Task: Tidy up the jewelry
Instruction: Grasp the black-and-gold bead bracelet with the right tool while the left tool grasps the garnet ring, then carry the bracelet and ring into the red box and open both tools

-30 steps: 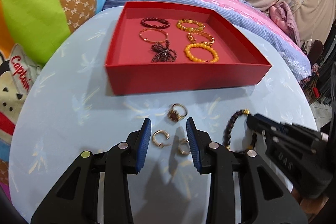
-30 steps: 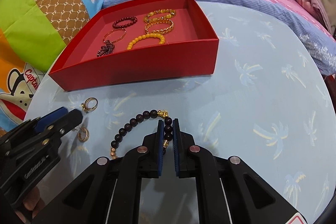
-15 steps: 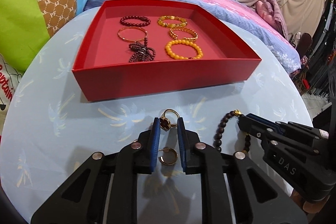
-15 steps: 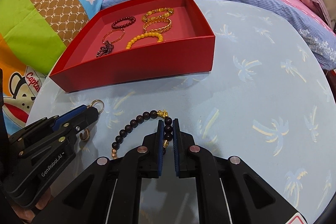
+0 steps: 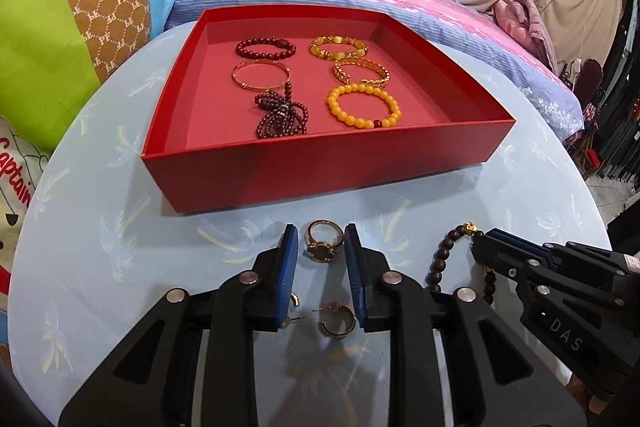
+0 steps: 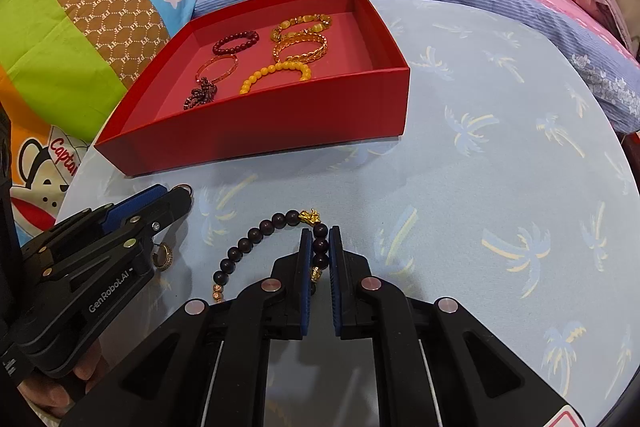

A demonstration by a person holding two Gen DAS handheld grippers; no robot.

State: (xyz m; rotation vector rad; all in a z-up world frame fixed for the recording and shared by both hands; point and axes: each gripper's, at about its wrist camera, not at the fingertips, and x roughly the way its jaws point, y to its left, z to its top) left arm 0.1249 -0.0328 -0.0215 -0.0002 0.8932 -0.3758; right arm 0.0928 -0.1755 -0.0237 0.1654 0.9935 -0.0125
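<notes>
Fingers of your left gripper (image 5: pixel 321 251) parted around gold dark-stone ring (image 5: pixel 323 246), your right gripper (image 6: pixel 320 247) clamped on dark wooden bead bracelet (image 6: pixel 256 237), red cardboard tray (image 5: pixel 320 163) beyond.

Left hand-held gripper (image 5: pixel 321 245) advanced past the earrings (image 5: pixel 338 319), narrowed, then reopened; now straddling the ring (image 5: pixel 324 246) without contact.

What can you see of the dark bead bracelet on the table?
The bracelet is a loop of round, dark brown, glossy beads, like wood or stone, with a gold charm at its far end, a smaller gold bead near the right tool's fingers and two small coppery beads at the near left. It lies flat on the blue palm-print table, in front of the red box, apart from it. The right tool is shut on its right side, pinching a few beads.
</notes>
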